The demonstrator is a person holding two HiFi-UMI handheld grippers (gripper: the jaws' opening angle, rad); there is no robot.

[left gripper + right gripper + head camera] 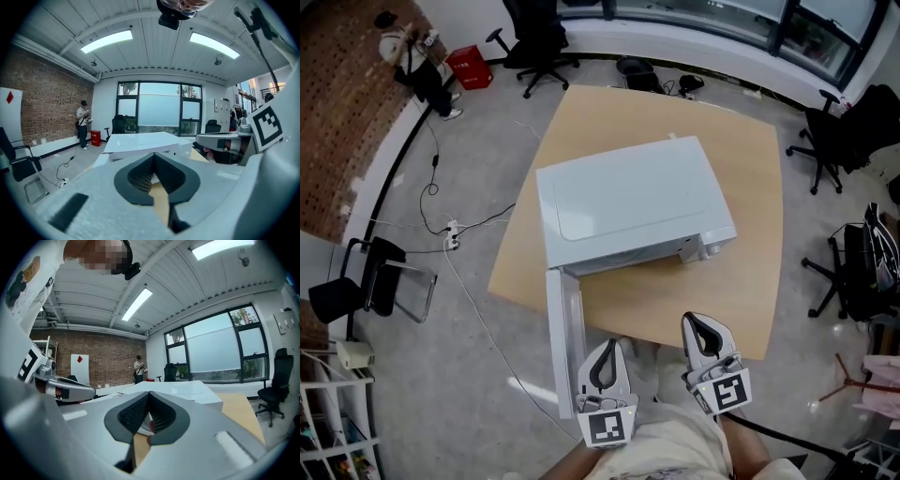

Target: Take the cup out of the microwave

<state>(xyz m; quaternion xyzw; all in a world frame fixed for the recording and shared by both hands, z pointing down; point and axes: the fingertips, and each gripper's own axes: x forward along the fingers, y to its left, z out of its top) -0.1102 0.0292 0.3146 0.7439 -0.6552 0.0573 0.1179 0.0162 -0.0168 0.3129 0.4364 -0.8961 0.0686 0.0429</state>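
A white microwave [628, 202] stands on a light wooden table [741, 281], seen from above. Its door [565, 337] hangs open towards me at the left, past the table's near edge. The microwave's inside is hidden from this angle and no cup shows in the head view. My left gripper [608, 343] is shut and empty, just right of the door's end. My right gripper [697, 318] is shut too, over the table's near edge. In the left gripper view the jaws [153, 153] meet with the microwave [140, 142] ahead. Behind the right gripper's [149, 393] shut jaws, a small reddish patch [149, 439] shows.
Black office chairs [534, 42] stand at the back, and another chair [830, 141] at the right. A folding chair [370, 281] and floor cables [450, 234] lie at the left. A person [412, 61] stands by the brick wall next to a red box [471, 67].
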